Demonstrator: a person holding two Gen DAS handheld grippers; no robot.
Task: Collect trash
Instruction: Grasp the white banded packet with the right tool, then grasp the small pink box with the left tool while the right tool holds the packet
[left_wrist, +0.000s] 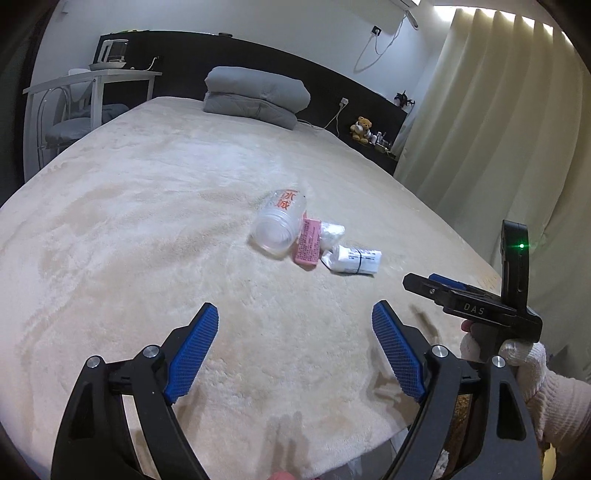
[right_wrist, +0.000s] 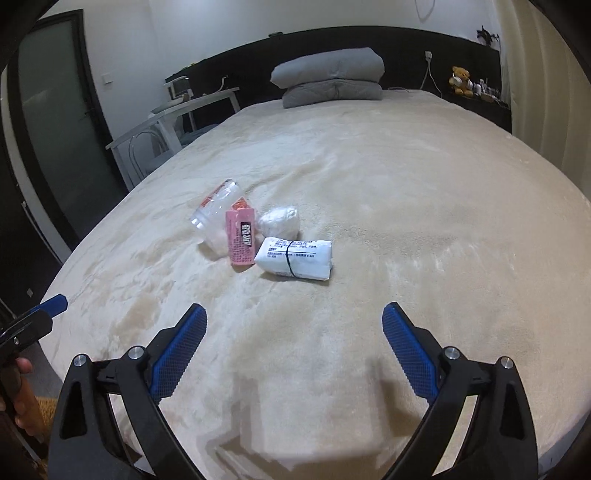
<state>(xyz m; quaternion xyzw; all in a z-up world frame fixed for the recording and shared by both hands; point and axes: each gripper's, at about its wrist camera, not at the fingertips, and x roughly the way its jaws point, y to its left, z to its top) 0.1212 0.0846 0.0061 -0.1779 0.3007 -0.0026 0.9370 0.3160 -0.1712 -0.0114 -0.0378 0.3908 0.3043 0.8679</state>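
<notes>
Trash lies in a small cluster on the beige bed (left_wrist: 147, 221): a clear plastic cup with red print (left_wrist: 279, 221) on its side, a pink packet (left_wrist: 307, 242), a crumpled white wad (left_wrist: 332, 232) and a white wrapped packet with a black band (left_wrist: 352, 260). The right wrist view shows the cup (right_wrist: 216, 218), pink packet (right_wrist: 241, 236), wad (right_wrist: 279, 221) and white packet (right_wrist: 295, 258). My left gripper (left_wrist: 295, 317) is open and empty, short of the cluster. My right gripper (right_wrist: 293, 317) is open and empty, near the white packet; it also shows at the right in the left wrist view (left_wrist: 432, 282).
A folded grey quilt (left_wrist: 256, 96) lies at the head of the bed against a dark headboard (left_wrist: 177, 55). A white table (left_wrist: 92, 79) with a chair stands at the left. Curtains (left_wrist: 480, 110) hang at the right, with a teddy bear (left_wrist: 361, 128) on a low shelf.
</notes>
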